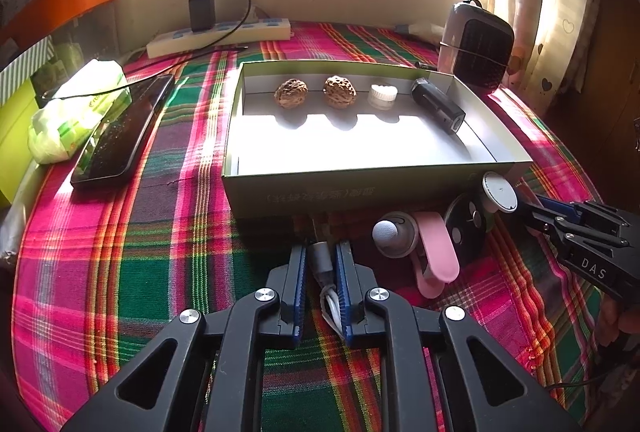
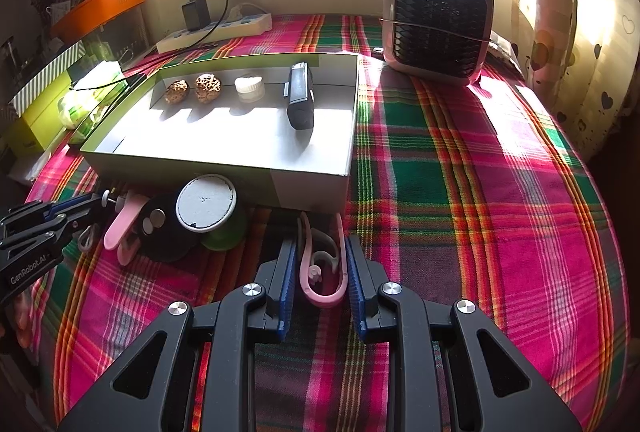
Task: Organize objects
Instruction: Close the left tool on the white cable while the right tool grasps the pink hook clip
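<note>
Gripping a silver cable plug (image 1: pixel 323 264), the left gripper (image 1: pixel 321 264) sits at six o'clock of the tray (image 1: pixel 360 187), where two walnuts (image 1: pixel 291 92), a white cap (image 1: pixel 383 96) and a black device (image 1: pixel 438 104) lie in a row. Right wrist view: the right gripper (image 2: pixel 321 266) is clamped on a pink clip (image 2: pixel 320 294), six o'clock of the tray's near wall.

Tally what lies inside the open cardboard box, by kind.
Wrinkled brown walnuts: 2
White ridged plastic cap: 1
Black rectangular plastic device: 1
Total: 4, all in a row along the far wall of the grey-lined cardboard box.
</note>
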`<state>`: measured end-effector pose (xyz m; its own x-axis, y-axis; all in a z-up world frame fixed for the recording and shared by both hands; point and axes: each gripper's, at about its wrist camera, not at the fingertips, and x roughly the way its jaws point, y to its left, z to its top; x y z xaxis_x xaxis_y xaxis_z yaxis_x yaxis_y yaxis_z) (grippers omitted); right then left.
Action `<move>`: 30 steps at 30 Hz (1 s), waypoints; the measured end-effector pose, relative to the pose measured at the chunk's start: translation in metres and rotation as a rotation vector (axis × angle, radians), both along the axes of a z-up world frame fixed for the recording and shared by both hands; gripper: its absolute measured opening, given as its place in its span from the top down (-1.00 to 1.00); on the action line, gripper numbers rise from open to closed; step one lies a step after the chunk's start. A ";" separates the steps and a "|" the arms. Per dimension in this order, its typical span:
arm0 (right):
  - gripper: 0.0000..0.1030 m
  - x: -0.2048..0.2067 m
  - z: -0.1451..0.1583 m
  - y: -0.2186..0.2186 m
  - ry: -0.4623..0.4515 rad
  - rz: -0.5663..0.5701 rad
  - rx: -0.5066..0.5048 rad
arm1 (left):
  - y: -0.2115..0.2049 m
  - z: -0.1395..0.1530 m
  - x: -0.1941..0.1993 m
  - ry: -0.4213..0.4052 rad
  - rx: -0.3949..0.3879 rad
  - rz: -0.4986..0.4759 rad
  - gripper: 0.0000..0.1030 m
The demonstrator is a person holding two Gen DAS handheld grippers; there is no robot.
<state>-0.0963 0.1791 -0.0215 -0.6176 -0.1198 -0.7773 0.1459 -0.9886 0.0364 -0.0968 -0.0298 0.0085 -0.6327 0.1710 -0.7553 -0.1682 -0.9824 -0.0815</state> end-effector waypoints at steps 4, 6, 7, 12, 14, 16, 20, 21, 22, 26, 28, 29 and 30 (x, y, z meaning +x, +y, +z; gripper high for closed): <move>0.52 0.002 0.001 -0.001 0.001 0.002 -0.003 | 0.000 0.001 0.000 0.001 0.003 -0.003 0.76; 0.52 0.004 0.002 -0.001 0.006 0.004 -0.005 | 0.001 0.002 0.001 0.002 0.006 -0.005 0.76; 0.52 0.004 0.003 -0.002 0.008 0.004 -0.005 | 0.001 0.002 0.000 0.004 0.008 -0.007 0.76; 0.52 0.006 0.006 -0.003 0.019 0.006 -0.008 | -0.002 0.006 0.005 0.009 0.029 -0.013 0.80; 0.52 0.008 0.008 -0.004 0.024 0.008 -0.009 | -0.003 0.007 0.006 0.009 0.028 -0.013 0.80; 0.52 0.009 0.009 -0.005 0.027 0.008 -0.011 | -0.003 0.007 0.007 0.010 0.029 -0.015 0.80; 0.52 0.011 0.011 -0.005 0.032 0.009 -0.012 | -0.004 0.008 0.010 0.011 0.033 -0.016 0.80; 0.52 0.012 0.011 -0.005 0.034 0.009 -0.013 | -0.004 0.009 0.011 0.014 0.033 -0.016 0.80; 0.52 0.013 0.012 -0.006 0.038 0.009 -0.013 | -0.005 0.010 0.012 0.017 0.033 -0.016 0.80; 0.52 0.015 0.016 -0.007 0.049 0.012 -0.015 | -0.004 0.015 0.015 0.029 0.033 -0.015 0.80; 0.52 0.016 0.018 -0.008 0.053 0.016 -0.016 | -0.005 0.017 0.015 0.033 0.032 -0.016 0.80; 0.52 0.017 0.019 -0.008 0.056 0.017 -0.017 | -0.005 0.018 0.016 0.036 0.032 -0.016 0.80; 0.52 0.017 0.020 -0.009 0.059 0.018 -0.018 | -0.005 0.019 0.016 0.038 0.034 -0.017 0.80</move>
<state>-0.0792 0.1701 -0.0018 -0.6596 -0.1451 -0.7375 0.1664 -0.9850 0.0449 -0.0807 -0.0344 0.0276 -0.6575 0.2070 -0.7245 -0.1883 -0.9761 -0.1081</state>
